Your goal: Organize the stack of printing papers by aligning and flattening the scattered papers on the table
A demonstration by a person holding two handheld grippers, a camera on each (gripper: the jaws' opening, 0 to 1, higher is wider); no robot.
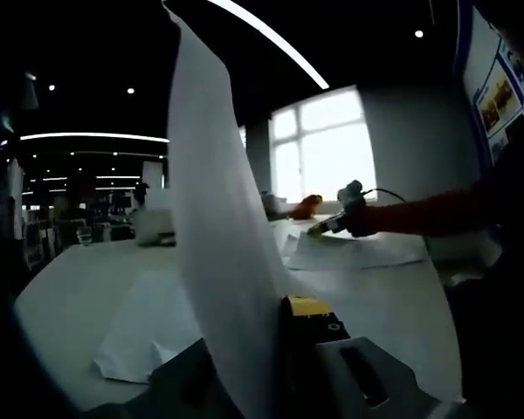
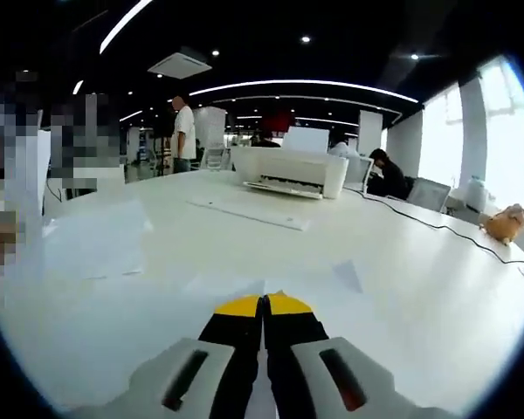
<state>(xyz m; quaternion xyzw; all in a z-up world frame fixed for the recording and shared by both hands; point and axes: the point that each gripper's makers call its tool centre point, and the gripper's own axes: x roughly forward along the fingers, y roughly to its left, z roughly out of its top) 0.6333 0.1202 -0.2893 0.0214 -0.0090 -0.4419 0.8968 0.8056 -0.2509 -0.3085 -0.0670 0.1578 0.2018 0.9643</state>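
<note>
1. Papers: in the left gripper view one white sheet (image 1: 214,218) rises upright from the bottom of the frame to its top, its lower edge caught at the left tool (image 1: 284,349), whose jaws are pressed together on it.
2. More sheets lie flat on the white desk (image 1: 79,288): one sheet (image 1: 148,336) with an upturned corner lies just left of the held one, and a loose pile (image 1: 358,250) lies further off, near the window side.
3. At that far pile, in the left gripper view, the right tool (image 1: 319,230) touches the paper with its yellow tip; a hand in a dark sleeve (image 1: 437,212) holds it.
4. In the right gripper view the right tool's (image 2: 264,305) yellow-tipped jaws are closed flat together, lying low over pale sheets (image 2: 271,284) on the desk (image 2: 402,288); whether a sheet is pinched between them cannot be told.
5. Another sheet (image 2: 92,240) lies at the left of this view.
6. The right gripper view also gives the far end of the desk: a white printer (image 2: 288,172), a black cable (image 2: 437,227) trailing to the right, and a small orange object (image 2: 505,222) at the desk's right edge.
7. A window (image 1: 327,144) lights the left gripper view; a standing person (image 2: 184,133) and a seated person (image 2: 386,173) appear in the right gripper view.
</note>
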